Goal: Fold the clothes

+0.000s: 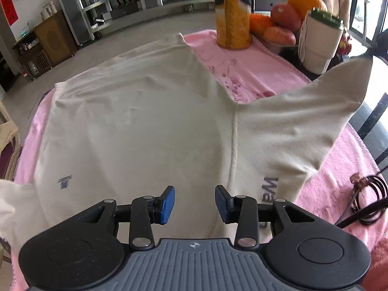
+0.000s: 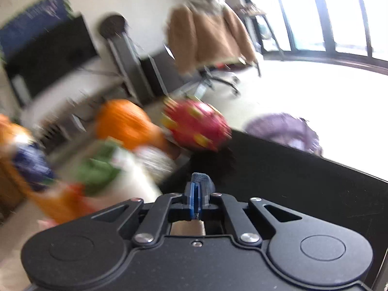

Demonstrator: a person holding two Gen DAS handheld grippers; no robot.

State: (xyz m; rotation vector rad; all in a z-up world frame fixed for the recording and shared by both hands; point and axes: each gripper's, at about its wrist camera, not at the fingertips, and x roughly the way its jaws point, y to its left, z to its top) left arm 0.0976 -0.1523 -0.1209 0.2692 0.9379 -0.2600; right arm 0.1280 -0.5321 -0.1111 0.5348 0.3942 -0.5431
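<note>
Two tongs — left tongs (image 1: 194, 203) gaping empty over cream shirt (image 1: 145, 121), right tongs (image 2: 197, 194) clamped, sleeve pinch hidden — blurred.

A lived-in home room is showing ahead of the hand-held grippers: a wooden cabinet (image 1: 52, 41) and long shelves (image 1: 135, 2) are standing far ahead to the left, fruit (image 1: 286, 17) is piling up ahead, and a coat (image 2: 208, 31) is hanging by big windows (image 2: 315, 14).

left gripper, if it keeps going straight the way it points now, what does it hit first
Most likely the cream shirt spread on the pink towel. The left gripper is open, angled down at the shirt's body, with nothing else between; depth is unclear.
</note>
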